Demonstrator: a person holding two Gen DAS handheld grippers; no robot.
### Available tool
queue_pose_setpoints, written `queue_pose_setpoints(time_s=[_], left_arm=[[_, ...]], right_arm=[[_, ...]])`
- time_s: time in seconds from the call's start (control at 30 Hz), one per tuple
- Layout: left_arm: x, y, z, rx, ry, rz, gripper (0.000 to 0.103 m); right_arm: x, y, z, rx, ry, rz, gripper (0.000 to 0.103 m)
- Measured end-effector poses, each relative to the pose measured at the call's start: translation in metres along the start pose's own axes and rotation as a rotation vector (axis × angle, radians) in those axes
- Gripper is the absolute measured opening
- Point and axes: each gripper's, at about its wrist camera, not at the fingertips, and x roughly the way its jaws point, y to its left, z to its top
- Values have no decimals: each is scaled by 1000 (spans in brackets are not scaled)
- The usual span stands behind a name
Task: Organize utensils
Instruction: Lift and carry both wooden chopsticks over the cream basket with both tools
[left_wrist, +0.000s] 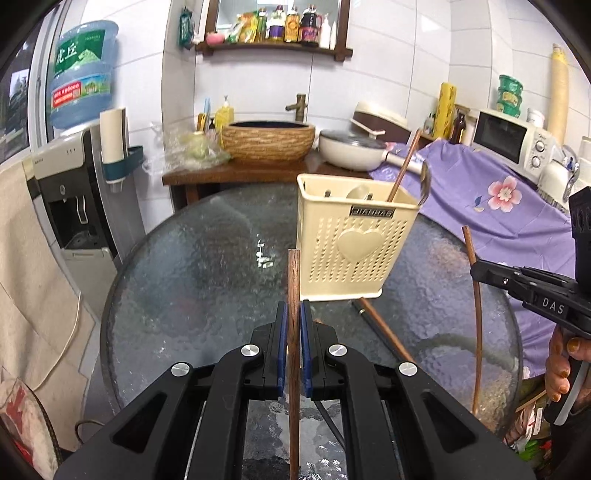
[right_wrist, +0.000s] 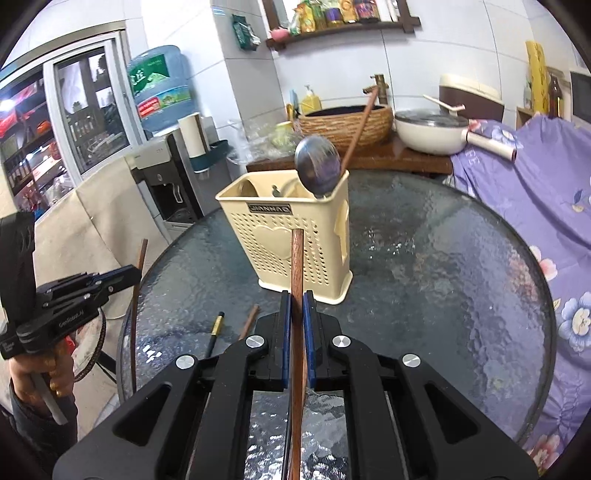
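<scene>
Chopstick (left_wrist: 293, 332) dark brown wood, straight, upright at frame centre, clamped in left tongs (left_wrist: 293, 347). Second brown chopstick (right_wrist: 296, 295) clamped in right tongs (right_wrist: 296, 339). Cream perforated holder (left_wrist: 351, 240) on glass bench (left_wrist: 192, 277), centre right.

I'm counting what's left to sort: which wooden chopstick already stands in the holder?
The chopstick leaning beside the metal spoon in the cream utensil holder; two others are gripped, another lies on the table.

Wooden chopstick (left_wrist: 294, 295); perforated plastic holder (left_wrist: 351, 236); textured glass table (left_wrist: 192, 266).
</scene>
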Motion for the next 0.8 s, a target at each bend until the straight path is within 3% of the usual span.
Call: queue_pose_setpoints(time_s=[0.23,0.8], left_arm=[[-24,-3,9,26,-56,-4,7],[-41,-7,25,48,-115,-6,6]], right_arm=[[-25,9,6,-31,-25,18,7],[-46,20,22,-62,-55,49,7]])
